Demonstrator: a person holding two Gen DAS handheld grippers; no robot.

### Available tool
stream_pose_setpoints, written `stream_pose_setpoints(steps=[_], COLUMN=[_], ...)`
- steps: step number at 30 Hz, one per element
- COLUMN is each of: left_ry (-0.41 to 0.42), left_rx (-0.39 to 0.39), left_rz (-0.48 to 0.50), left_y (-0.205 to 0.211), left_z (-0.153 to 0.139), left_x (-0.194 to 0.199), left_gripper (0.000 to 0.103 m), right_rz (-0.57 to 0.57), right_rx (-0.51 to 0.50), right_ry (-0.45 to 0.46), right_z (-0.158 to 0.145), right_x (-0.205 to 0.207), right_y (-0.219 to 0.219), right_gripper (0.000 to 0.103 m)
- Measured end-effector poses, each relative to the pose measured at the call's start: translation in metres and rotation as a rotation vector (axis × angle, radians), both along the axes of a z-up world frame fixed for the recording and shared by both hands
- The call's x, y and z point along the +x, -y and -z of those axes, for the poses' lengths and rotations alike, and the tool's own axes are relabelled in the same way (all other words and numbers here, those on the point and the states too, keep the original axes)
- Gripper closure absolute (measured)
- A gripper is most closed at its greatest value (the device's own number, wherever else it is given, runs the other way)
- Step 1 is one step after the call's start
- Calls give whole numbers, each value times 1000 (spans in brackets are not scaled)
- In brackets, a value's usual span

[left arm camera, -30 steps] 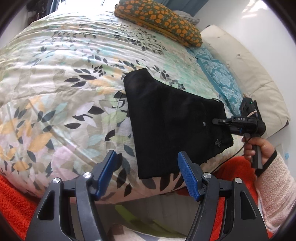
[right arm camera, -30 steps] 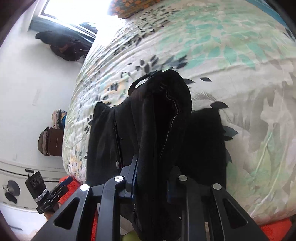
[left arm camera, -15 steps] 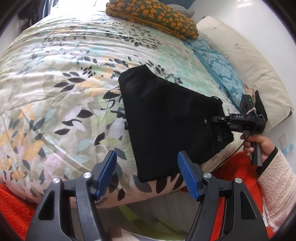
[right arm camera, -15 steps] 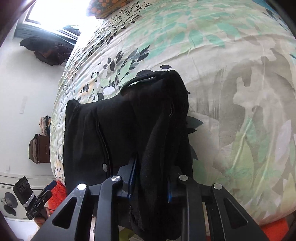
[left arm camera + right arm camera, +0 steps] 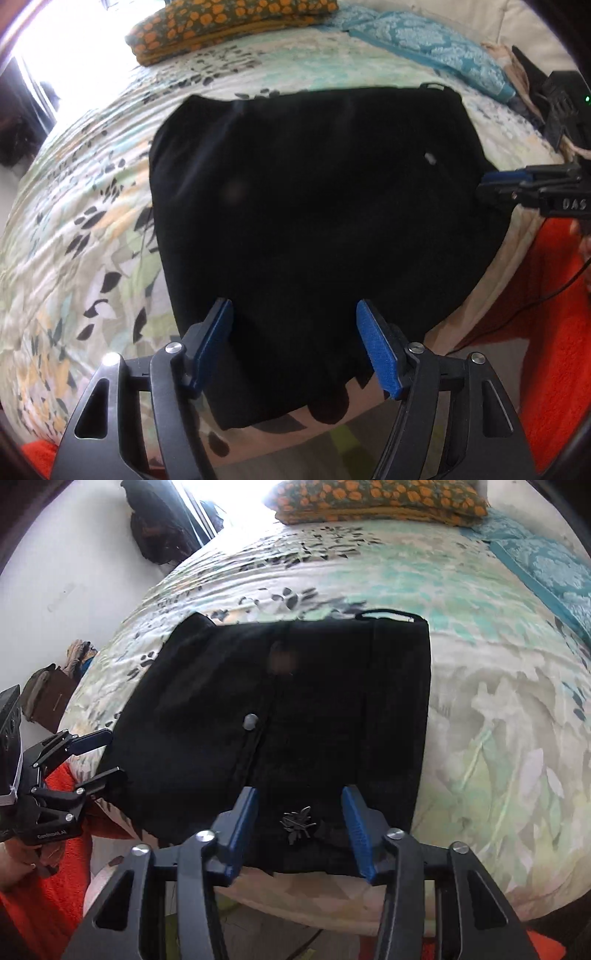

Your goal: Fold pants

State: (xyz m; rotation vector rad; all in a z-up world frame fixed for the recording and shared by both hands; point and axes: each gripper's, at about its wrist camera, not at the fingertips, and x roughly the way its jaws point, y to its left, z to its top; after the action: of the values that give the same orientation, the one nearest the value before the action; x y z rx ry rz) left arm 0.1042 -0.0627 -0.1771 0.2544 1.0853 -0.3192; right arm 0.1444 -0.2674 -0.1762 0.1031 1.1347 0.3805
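Note:
The black pants (image 5: 314,229) lie folded into a flat, roughly square bundle on the leaf-print bedspread (image 5: 92,221), near the bed's front edge. In the right wrist view the pants (image 5: 295,709) show a metal button and a small embroidered emblem. My left gripper (image 5: 295,343) is open, its blue pads either side of the bundle's near edge, holding nothing. My right gripper (image 5: 299,829) is open over the edge by the emblem, empty. It also shows at the right of the left wrist view (image 5: 495,186), at the pants' side edge. The left gripper shows at the left of the right wrist view (image 5: 99,753).
An orange-flowered pillow (image 5: 229,26) and a teal patterned cushion (image 5: 424,40) lie at the head of the bed. An orange rug (image 5: 554,332) covers the floor by the bed edge, with a black cable across it. Bags (image 5: 48,694) stand by the white wall.
My right gripper has let go of the pants edge and opened; the lifted fold now lies flat. My left gripper has moved in from off the bed to the bundle's near edge.

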Motion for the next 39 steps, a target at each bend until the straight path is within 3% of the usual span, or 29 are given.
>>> stream_pose_setpoints(steps=[1, 4, 7, 9, 12, 15, 17, 19, 22, 24, 28, 33, 36, 39], left_ry=[13, 9, 79, 47, -49, -95, -117, -135, -124, -119, -37, -2, -40, -108], left_rx=[-26, -119, -178, -231, -275, -220, -205, -228, -232, -205, -196, -191, -170, -72], left_rz=[-7, -26, -81, -111, -179, -257, -351, -455, -508, -483, -428, -304, -228, -170], left_y=[-5, -21, -36, -40, -42, -40, -49, -67, -73, -70, -78, -69, -49, -29], left_z=[-7, -37, -65, -66, -42, -2, 22, 38, 42, 35, -9, -54, -41, -4], left_x=[-2, 14, 59, 99, 157, 198, 216, 228, 236, 234, 207, 114, 51, 15], left_gripper=[31, 31, 26, 26, 26, 26, 28, 26, 25, 25, 27, 22, 22, 21], right_rz=[16, 42, 31, 15, 13, 41, 93, 138, 120, 109, 141, 128, 97, 78], right_rx=[38, 75, 95, 85, 80, 73, 76, 140, 91, 67, 127, 69, 32, -80], right_ry=[2, 47, 167, 208, 205, 153, 143, 144, 161, 178, 193, 189, 142, 46], right_z=[4, -20, -59, -72, -61, -23, -4, 5, 7, 6, -10, -55, -57, -20], right_x=[-2, 0, 11, 32, 68, 90, 92, 87, 82, 80, 74, 38, 3, -21], right_y=[10, 15, 13, 7, 2, 7, 16, 26, 19, 16, 26, 21, 6, -10], right_gripper=[64, 64, 64, 64, 64, 64, 64, 64, 64, 64, 64, 59, 47, 42])
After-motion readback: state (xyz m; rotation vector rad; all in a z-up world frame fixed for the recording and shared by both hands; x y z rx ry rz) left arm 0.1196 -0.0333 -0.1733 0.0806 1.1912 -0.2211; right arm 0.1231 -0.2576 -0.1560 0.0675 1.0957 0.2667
